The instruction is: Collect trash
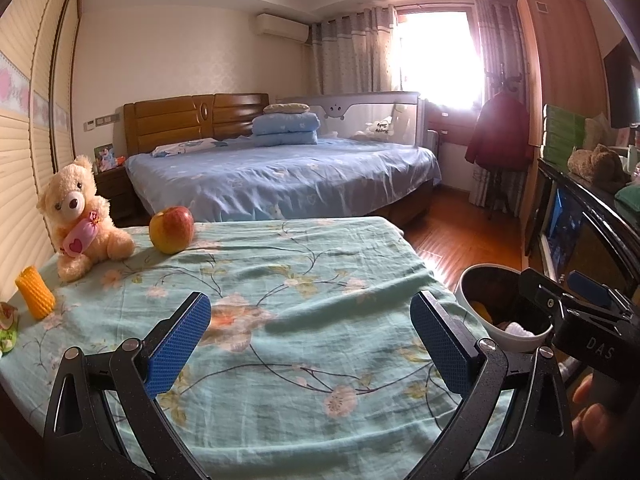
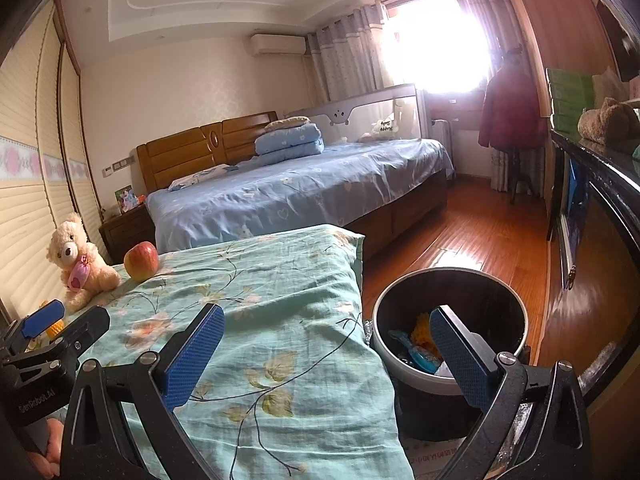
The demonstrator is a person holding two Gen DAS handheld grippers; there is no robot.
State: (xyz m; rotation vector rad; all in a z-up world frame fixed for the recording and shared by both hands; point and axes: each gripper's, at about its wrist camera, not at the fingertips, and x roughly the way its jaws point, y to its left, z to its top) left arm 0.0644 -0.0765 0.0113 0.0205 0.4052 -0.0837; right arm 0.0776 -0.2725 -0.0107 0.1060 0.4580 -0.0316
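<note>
— Blue-padded fingers are seen closest in both views. How are the grippers set?

— Both are held spread wide with nothing between the pads. The left gripper [image 1: 310,332] is poised low over the floral sheet [image 1: 280,264]; the right gripper [image 2: 326,354] is held at the sheet's right edge, its right finger over the mouth of the trash bin [image 2: 448,376].

— Where is trash to be found?

— Several pieces are already seen inside the bin, among them something yellow and something blue. On the sheet, a yellow corn-shaped piece [image 1: 35,293] is stood upright at the far left edge, and a small green-and-white scrap [image 1: 8,326] lies just beside it, too cut off to be named. The red apple [image 1: 171,229] and the teddy bear [image 1: 80,216] are set further back.

— Which arm is favoured?

— The left is judged nearer: the corn piece lies forward and well to its left, while the bin is at its right. A leftward swing would be needed, then a carry across the sheet. The piece's long axis is vertical, so a grip from the side is judged suitable.
</note>
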